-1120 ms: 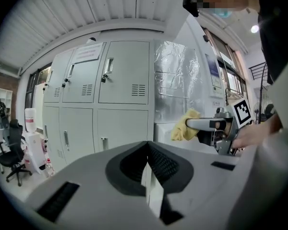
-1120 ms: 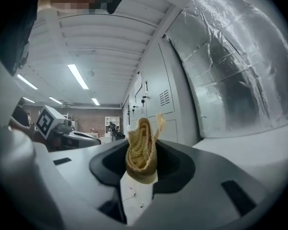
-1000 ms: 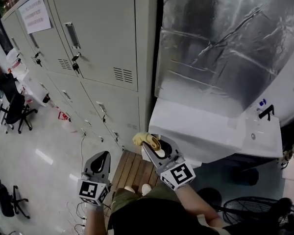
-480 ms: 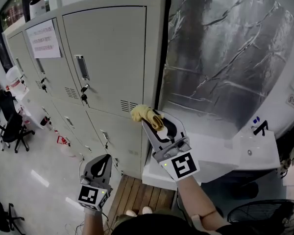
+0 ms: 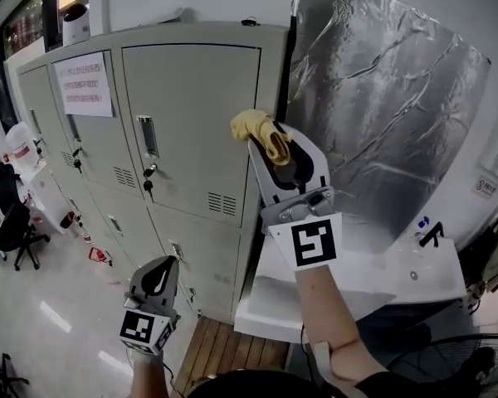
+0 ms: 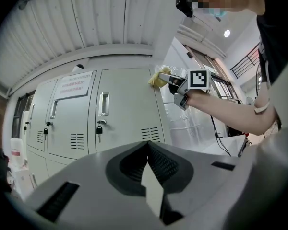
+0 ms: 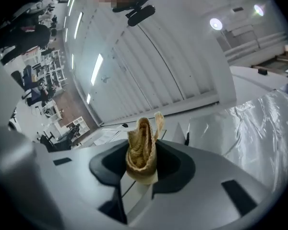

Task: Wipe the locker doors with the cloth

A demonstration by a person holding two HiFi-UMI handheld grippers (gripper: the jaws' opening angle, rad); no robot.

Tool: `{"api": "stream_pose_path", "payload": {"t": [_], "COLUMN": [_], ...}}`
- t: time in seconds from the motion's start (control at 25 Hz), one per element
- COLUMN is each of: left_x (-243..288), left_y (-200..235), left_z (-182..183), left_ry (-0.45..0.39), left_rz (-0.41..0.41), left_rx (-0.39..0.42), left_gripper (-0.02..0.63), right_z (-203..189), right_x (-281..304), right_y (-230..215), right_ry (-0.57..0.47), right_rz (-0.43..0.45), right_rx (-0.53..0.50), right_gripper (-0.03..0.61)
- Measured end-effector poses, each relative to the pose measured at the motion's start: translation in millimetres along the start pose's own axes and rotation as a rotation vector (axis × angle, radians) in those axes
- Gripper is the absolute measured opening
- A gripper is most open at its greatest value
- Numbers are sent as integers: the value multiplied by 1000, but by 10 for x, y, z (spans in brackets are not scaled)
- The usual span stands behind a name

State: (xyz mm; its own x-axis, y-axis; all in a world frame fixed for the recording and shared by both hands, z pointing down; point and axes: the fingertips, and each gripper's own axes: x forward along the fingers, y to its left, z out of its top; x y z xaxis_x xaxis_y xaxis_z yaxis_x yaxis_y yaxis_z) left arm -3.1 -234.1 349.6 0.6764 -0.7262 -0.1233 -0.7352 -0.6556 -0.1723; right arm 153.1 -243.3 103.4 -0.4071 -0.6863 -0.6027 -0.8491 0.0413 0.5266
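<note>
A row of beige locker doors [image 5: 195,131] fills the left half of the head view, the nearest upper door [image 6: 125,109] with a handle and padlock. My right gripper [image 5: 270,152] is raised high, shut on a bunched yellow cloth [image 5: 261,133], which hovers by that door's top right corner; contact with the metal is not clear. The right gripper view shows the cloth [image 7: 141,150] pinched between the jaws, pointing at the ceiling. My left gripper [image 5: 159,279] hangs low in front of the lower lockers, shut with nothing in it [image 6: 151,186].
A crinkled silver foil sheet [image 5: 382,114] covers the wall right of the lockers, above a white counter [image 5: 415,276]. A notice sheet [image 5: 85,84] is stuck on a farther locker. Office chairs [image 5: 12,222] stand at far left. A wooden pallet [image 5: 232,347] lies below.
My right gripper has risen with the cloth from low near the counter up to the top locker's upper right corner. The head view tilted upward. The left gripper stayed low.
</note>
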Motion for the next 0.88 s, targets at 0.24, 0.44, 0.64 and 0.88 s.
{"api": "stream_pose_path", "payload": {"t": [0.24, 0.44, 0.64, 0.88], "left_x": [79, 100, 77, 11], "left_y": [107, 124, 142, 135], "left_z": [166, 166, 105, 28], "left_ry": [-16, -25, -28, -19], "left_rz": [8, 1, -3, -3], "left_rx": [13, 8, -7, -32], "left_gripper": [9, 9, 9, 9], "right_z": [333, 448, 415, 261], "right_x": [388, 630, 772, 749], "right_y": [-235, -331, -317, -268], "right_ry": [-53, -51, 31, 107], "right_rz": [-42, -56, -68, -81], "right_rx": [-128, -179, -299, -279], "right_gripper": [141, 143, 143, 140]}}
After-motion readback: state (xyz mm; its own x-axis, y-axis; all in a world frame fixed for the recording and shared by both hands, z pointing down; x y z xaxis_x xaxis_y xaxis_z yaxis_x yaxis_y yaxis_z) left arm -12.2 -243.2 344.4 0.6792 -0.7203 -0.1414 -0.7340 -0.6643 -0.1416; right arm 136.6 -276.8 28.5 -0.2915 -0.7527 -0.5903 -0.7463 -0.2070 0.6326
